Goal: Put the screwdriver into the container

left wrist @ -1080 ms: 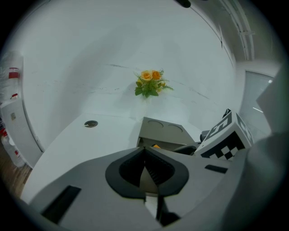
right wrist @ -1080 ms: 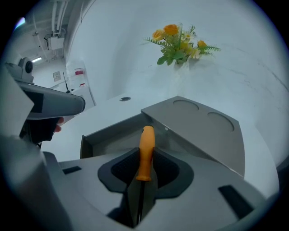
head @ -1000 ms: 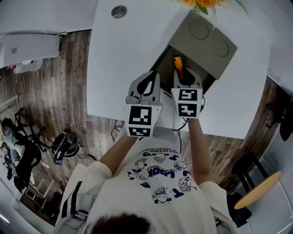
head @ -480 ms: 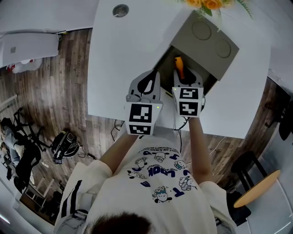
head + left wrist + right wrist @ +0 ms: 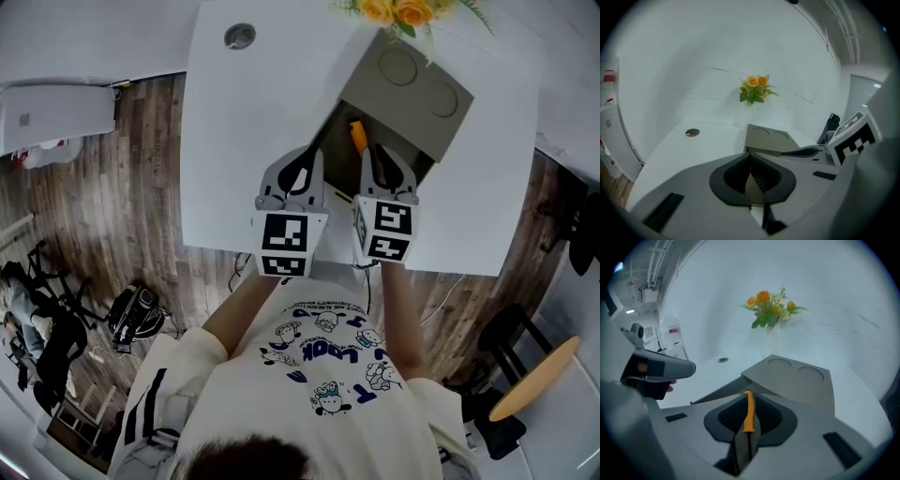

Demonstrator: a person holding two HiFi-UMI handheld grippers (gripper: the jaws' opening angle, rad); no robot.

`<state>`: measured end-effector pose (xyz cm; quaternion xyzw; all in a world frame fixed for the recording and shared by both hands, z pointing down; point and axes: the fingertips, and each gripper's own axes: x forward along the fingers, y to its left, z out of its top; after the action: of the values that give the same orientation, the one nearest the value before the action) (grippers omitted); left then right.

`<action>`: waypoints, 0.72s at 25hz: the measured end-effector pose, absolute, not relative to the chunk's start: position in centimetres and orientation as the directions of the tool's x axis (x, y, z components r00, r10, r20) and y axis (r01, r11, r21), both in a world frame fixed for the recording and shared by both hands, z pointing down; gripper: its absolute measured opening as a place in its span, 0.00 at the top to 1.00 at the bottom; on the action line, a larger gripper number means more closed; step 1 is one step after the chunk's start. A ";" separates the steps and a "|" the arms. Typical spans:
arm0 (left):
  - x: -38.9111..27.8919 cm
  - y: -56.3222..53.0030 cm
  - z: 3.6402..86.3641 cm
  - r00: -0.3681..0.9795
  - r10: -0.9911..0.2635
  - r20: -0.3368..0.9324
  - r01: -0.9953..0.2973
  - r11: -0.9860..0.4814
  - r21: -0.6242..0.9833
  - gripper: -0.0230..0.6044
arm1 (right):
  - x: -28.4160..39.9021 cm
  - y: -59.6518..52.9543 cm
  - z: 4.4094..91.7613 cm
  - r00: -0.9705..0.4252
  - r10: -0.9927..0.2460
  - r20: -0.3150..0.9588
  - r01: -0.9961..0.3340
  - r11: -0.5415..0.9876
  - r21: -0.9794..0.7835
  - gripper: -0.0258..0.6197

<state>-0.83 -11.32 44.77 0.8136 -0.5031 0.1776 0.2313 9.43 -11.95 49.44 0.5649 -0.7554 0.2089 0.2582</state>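
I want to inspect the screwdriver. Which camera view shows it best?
The right gripper view: the screwdriver sits at the centre, its orange handle whole and close. The head view shows only a small orange piece of it by the container. The left gripper view does not show it.

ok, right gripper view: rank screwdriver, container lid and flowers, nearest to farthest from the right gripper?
Measured from the right gripper, whose jaws have just been closing:
1. screwdriver: between the jaws, orange handle pointing ahead.
2. container lid: just beyond, slightly to the right.
3. flowers: farthest, at the table's far end, upper centre.
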 end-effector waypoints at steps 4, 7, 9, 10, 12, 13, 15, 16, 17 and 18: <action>-0.3 -11.4 43.8 0.463 -0.733 0.498 -0.884 -0.428 0.191 0.94 | 10.3 -11.4 46.4 -0.177 -0.820 0.545 -0.978 0.206 -0.007 0.88; 0.0 -11.3 42.9 0.478 -0.738 0.476 -0.875 -0.450 0.180 0.94 | 10.8 -10.5 45.0 -0.138 -0.855 0.501 -0.985 0.170 0.019 0.89; 0.3 -11.1 42.3 0.488 -0.742 0.459 -0.868 -0.467 0.168 0.94 | 11.0 -9.8 44.1 -0.123 -0.873 0.472 -0.989 0.147 0.014 0.89; 0.5 -11.1 42.0 0.495 -0.743 0.450 -0.864 -0.476 0.164 0.94 | 11.1 -9.5 43.7 -0.115 -0.881 0.459 -0.991 0.136 0.013 0.89; 0.9 -11.0 41.4 0.508 -0.746 0.430 -0.856 -0.492 0.158 0.94 | 11.2 -9.1 42.9 -0.105 -0.896 0.432 -0.992 0.122 0.013 0.89; 1.0 -10.9 41.0 0.514 -0.749 0.419 -0.853 -0.499 0.154 0.94 | 11.2 -8.8 42.5 -0.103 -0.903 0.417 -0.993 0.120 0.014 0.89; 1.5 -10.7 40.3 0.526 -0.754 0.393 -0.845 -0.516 0.140 0.94 | 11.1 -8.4 41.7 -0.105 -0.917 0.385 -0.993 0.119 0.012 0.89; 1.7 -10.6 40.0 0.532 -0.757 0.380 -0.841 -0.525 0.132 0.94 | 11.1 -8.1 41.4 -0.105 -0.923 0.369 -0.993 0.118 0.013 0.89; 1.9 -10.4 39.7 0.539 -0.758 0.368 -0.837 -0.533 0.126 0.94 | 11.2 -7.9 41.0 -0.103 -0.929 0.355 -0.993 0.115 0.014 0.89; 2.0 -10.3 39.5 0.544 -0.759 0.358 -0.833 -0.539 0.123 0.94 | 11.2 -7.7 40.7 -0.100 -0.935 0.341 -0.994 0.112 0.017 0.89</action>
<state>2.03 -10.27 39.48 0.8673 -0.4588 0.1321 0.1407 11.22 -7.68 40.73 0.6573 -0.7335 0.1093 0.1345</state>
